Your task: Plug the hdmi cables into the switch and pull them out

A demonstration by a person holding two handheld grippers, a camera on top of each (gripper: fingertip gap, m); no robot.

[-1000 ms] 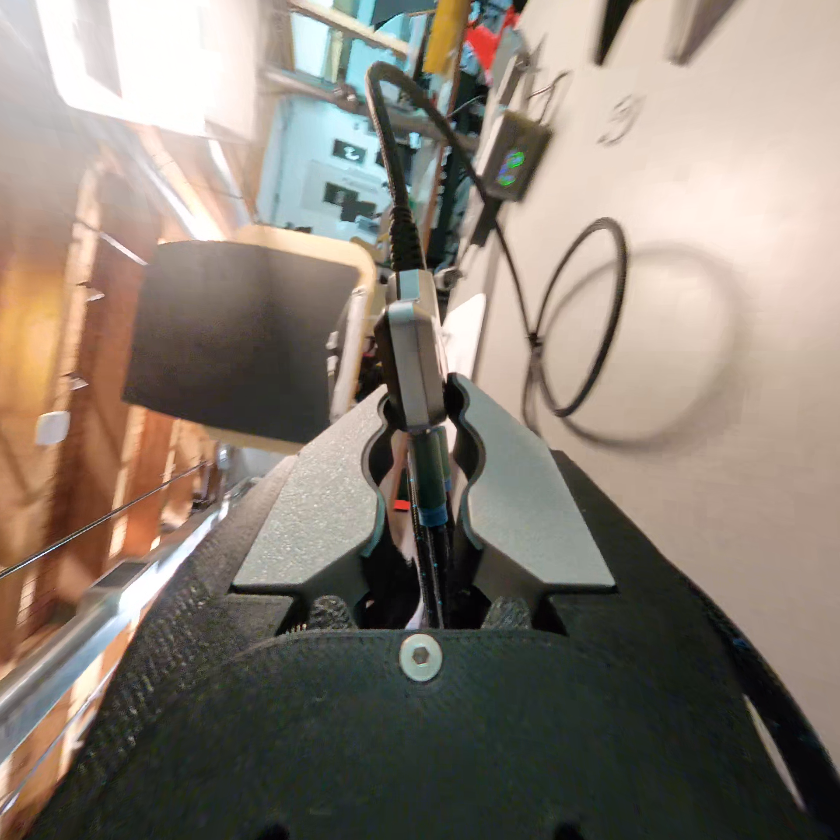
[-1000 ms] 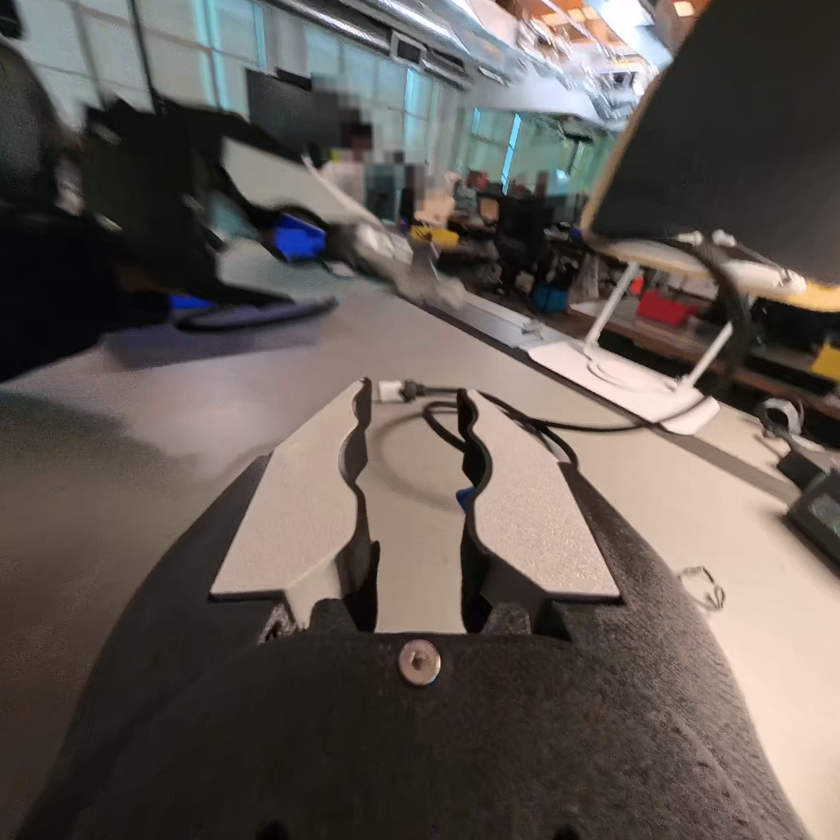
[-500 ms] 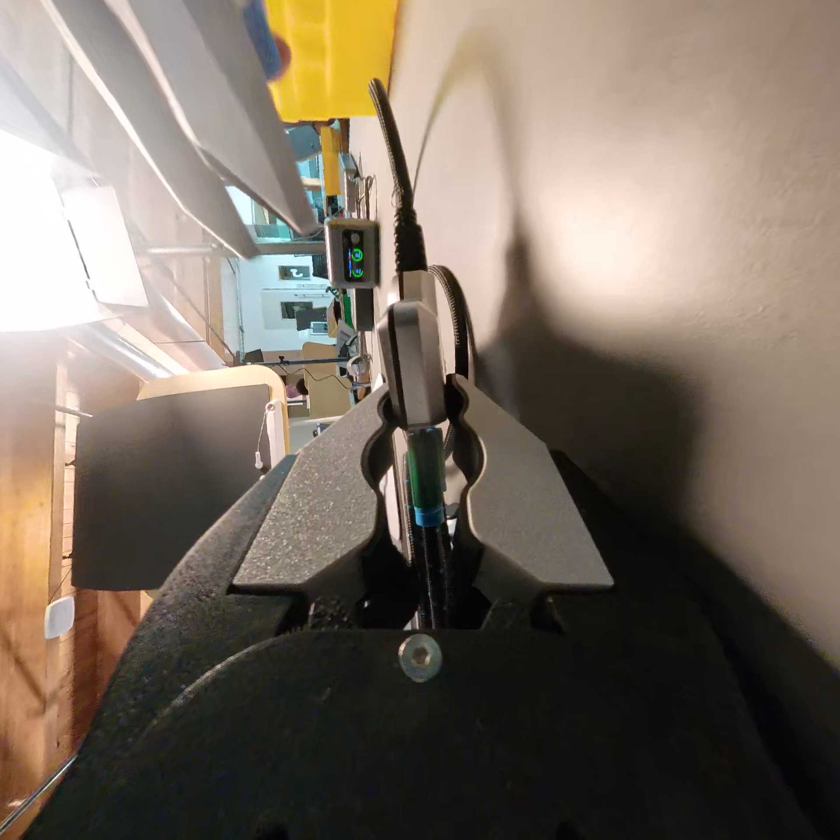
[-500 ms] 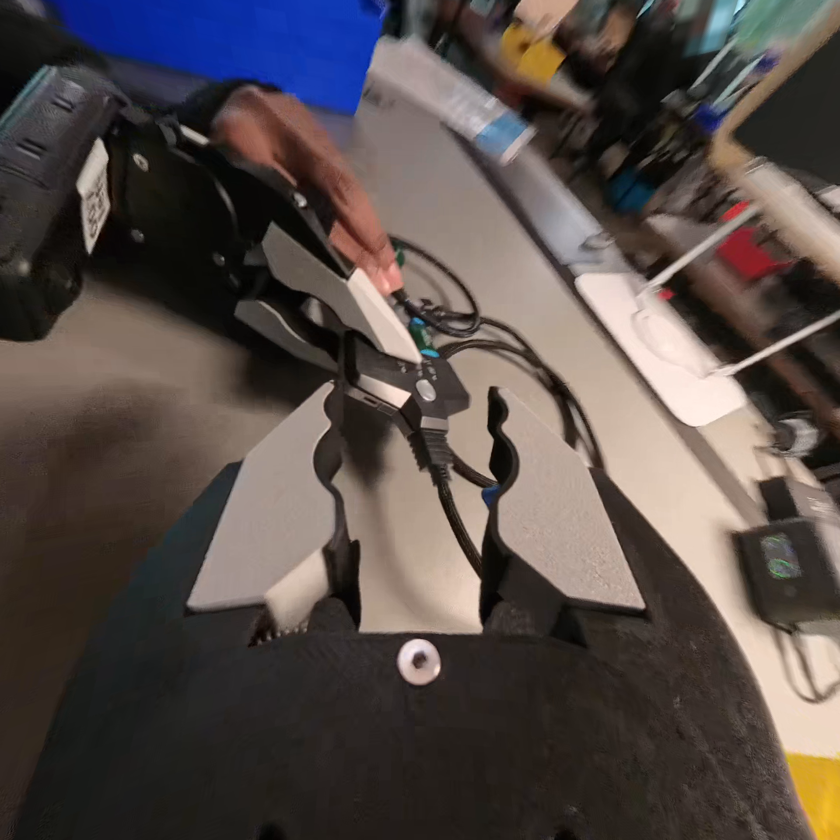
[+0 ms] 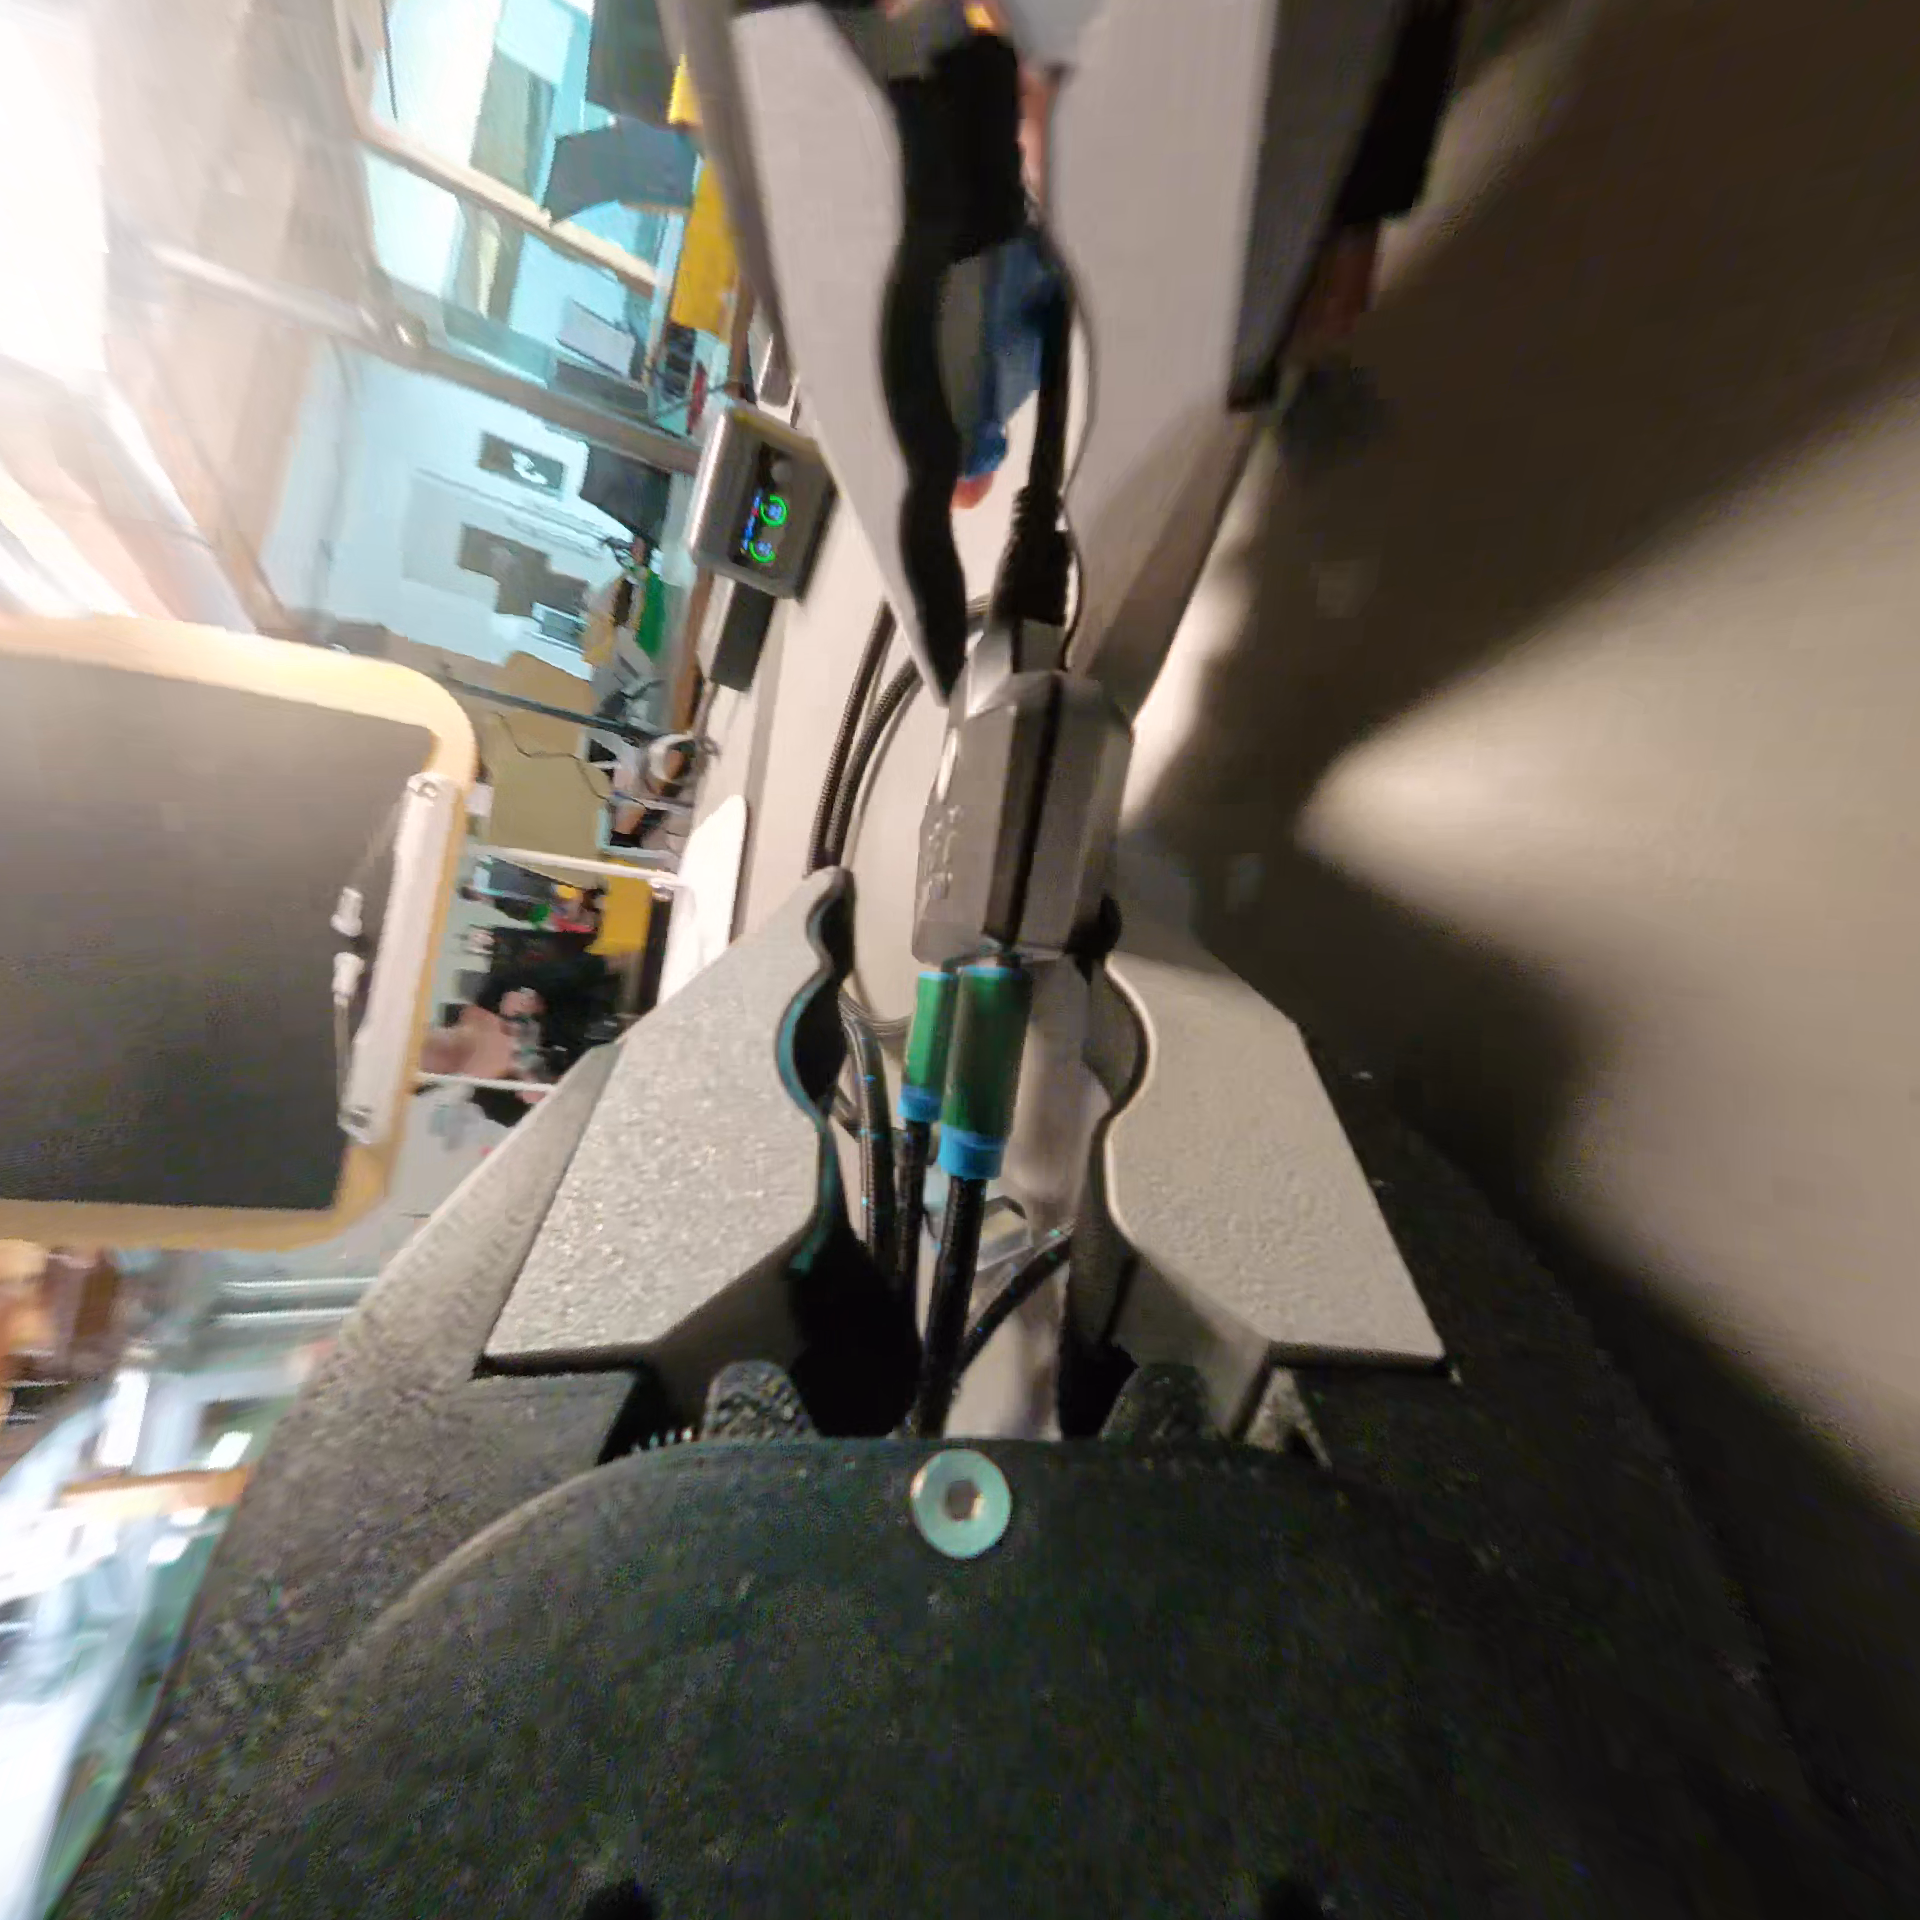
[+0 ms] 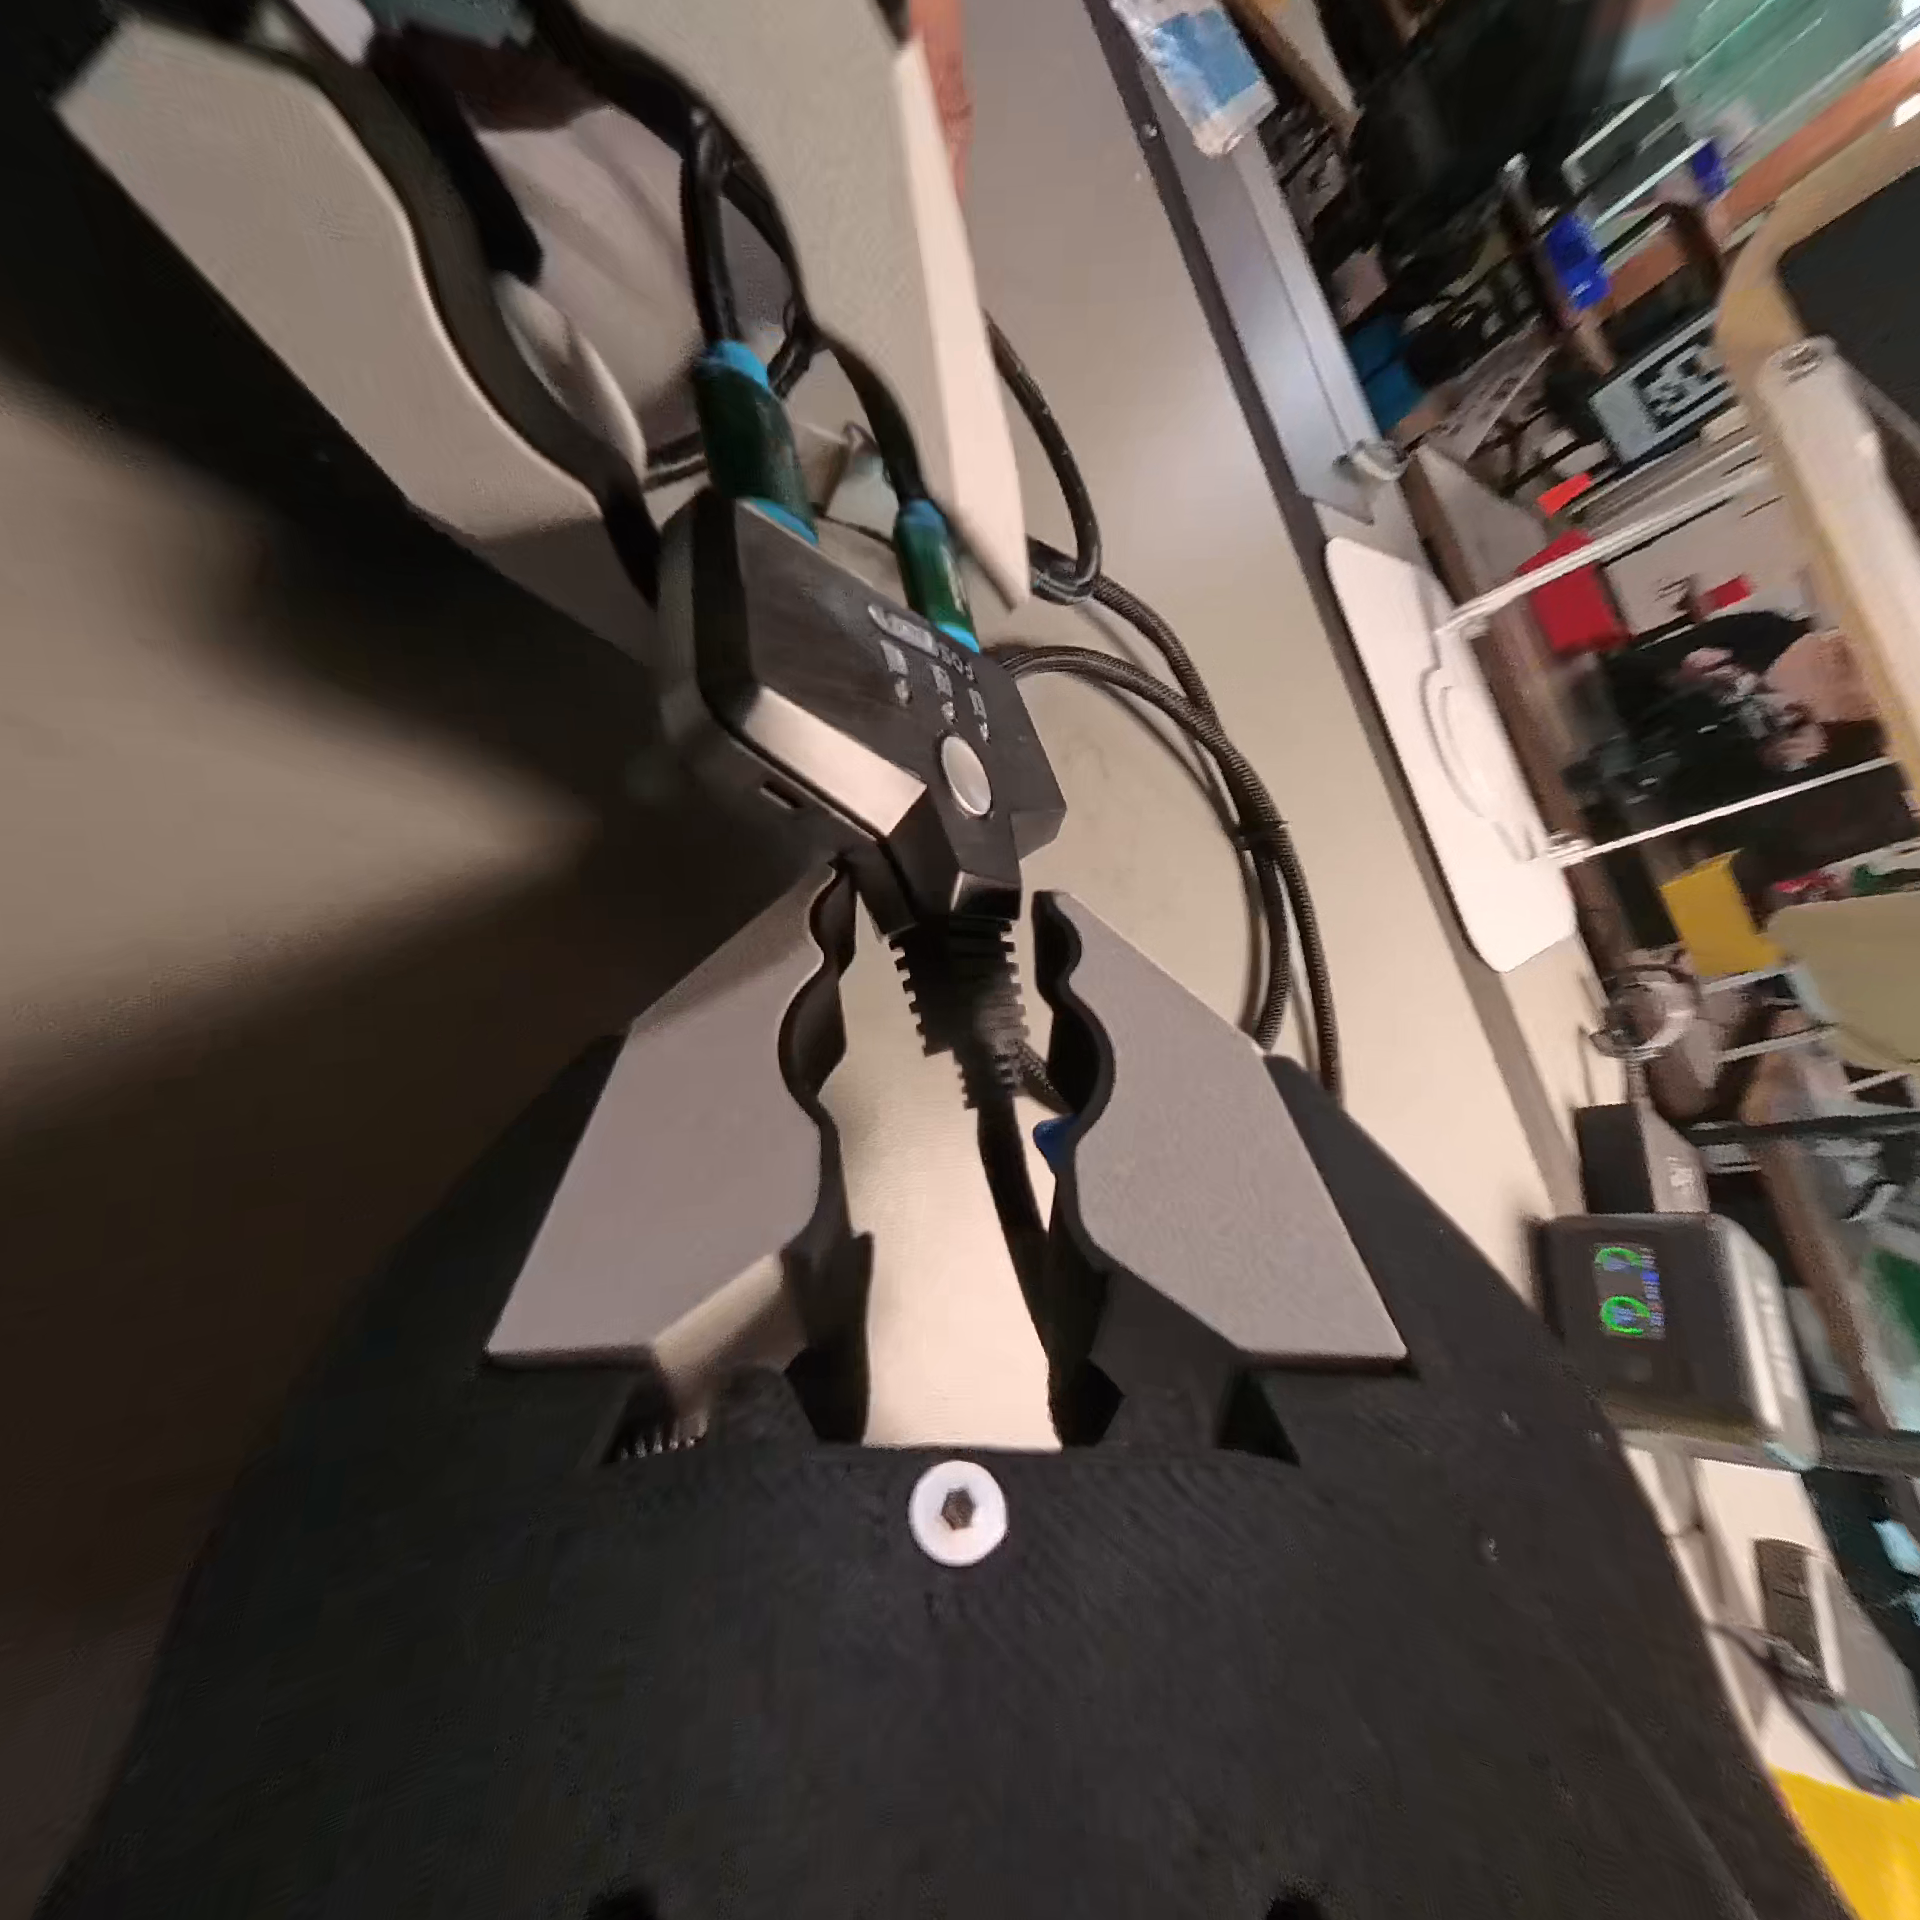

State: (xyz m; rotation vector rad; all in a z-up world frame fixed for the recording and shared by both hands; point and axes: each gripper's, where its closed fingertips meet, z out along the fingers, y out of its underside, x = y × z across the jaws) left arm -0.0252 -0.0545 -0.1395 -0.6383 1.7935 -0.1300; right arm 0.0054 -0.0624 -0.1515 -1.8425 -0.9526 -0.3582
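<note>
Both green-plugged hdmi cables (image 5: 961, 1070) sit seated in the switch (image 6: 852, 696), so the unplugging step looks at hand; next the right gripper (image 6: 940, 914) would need to clamp the switch's cable end. Its jaws are spread apart, straddling that end's strain relief (image 6: 961, 987), holding nothing. The left gripper (image 5: 966, 914) is also spread, with the switch at its fingertips and the plugs between its fingers, so the switch seems unheld.

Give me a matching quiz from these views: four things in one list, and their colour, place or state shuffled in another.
1. plugs
2. button
3. display box
4. right gripper

A. open, astride the switch's black cable
B. on the table, screen lit
C. green with blue collars
D. round, silver, on the switch

Pairs: 1-C, 2-D, 3-B, 4-A
</note>
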